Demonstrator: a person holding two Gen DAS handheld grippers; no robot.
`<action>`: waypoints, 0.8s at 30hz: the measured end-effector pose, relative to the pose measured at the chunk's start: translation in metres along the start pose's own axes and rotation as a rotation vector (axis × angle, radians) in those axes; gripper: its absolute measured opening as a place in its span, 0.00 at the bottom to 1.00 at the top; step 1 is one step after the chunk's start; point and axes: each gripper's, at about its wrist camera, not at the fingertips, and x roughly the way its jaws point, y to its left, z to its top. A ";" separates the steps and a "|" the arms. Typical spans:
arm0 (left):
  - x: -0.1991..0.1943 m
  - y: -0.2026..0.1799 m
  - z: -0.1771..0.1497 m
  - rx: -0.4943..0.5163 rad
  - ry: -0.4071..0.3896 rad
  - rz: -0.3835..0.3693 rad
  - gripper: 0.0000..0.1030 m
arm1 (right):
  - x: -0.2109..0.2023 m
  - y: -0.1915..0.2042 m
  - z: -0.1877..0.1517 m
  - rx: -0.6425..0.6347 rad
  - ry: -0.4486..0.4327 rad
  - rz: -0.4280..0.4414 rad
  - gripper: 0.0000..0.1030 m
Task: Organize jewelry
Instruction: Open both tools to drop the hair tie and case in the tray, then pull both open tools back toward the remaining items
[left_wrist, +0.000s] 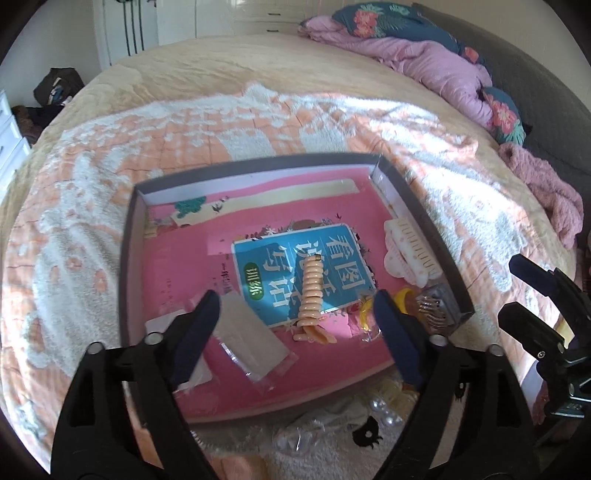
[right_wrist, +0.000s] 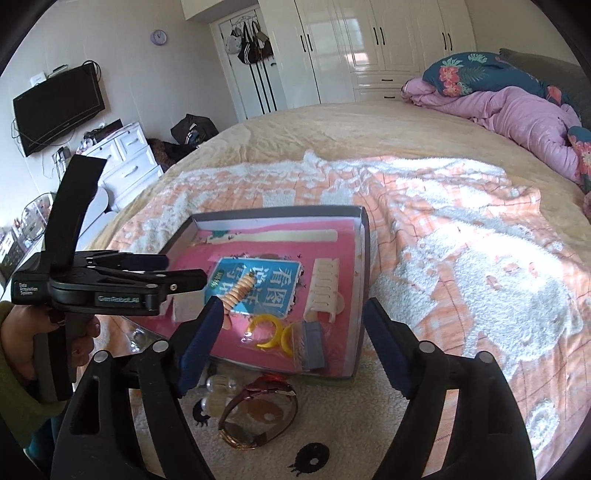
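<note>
Hovering over the near edge of the shallow box (left_wrist: 424, 206), the left gripper (left_wrist: 295, 328) stood with its jaws wide apart and nothing between the pads. The right gripper (right_wrist: 291, 343) was likewise spread wide and empty, poised above the box's near right corner.

The box lay on an orange-and-white blanket (right_wrist: 461, 240) spread over the bed. Its floor was lined with a pink sheet bearing a blue printed label (left_wrist: 295, 266). Contents noted:
- peach coiled hair tie (left_wrist: 312, 291), stretched long, lying across the blue label;
- cream claw clip (right_wrist: 325, 291) near the right wall;
- yellow rings in a clear bag (right_wrist: 269, 332) at the near side;
- grey-blue comb clip (right_wrist: 312, 343) just beside the rings, in the near right corner;
- flat clear packet (left_wrist: 251, 343) at the near left.

Outside the box, just in front of its near wall on the blanket: a brown-strapped wristwatch (right_wrist: 258, 417) and a pearl-like bead piece (right_wrist: 218, 387). A hand (right_wrist: 22, 339) gripped the left gripper's handle.
</note>
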 end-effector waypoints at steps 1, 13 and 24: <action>-0.004 0.001 0.000 -0.004 -0.008 0.001 0.80 | -0.003 0.002 0.001 -0.003 -0.008 0.001 0.76; -0.055 0.017 -0.010 -0.053 -0.097 0.021 0.91 | -0.030 0.024 0.010 -0.032 -0.067 0.006 0.84; -0.093 0.036 -0.025 -0.084 -0.160 0.039 0.91 | -0.056 0.041 0.014 -0.053 -0.111 -0.007 0.85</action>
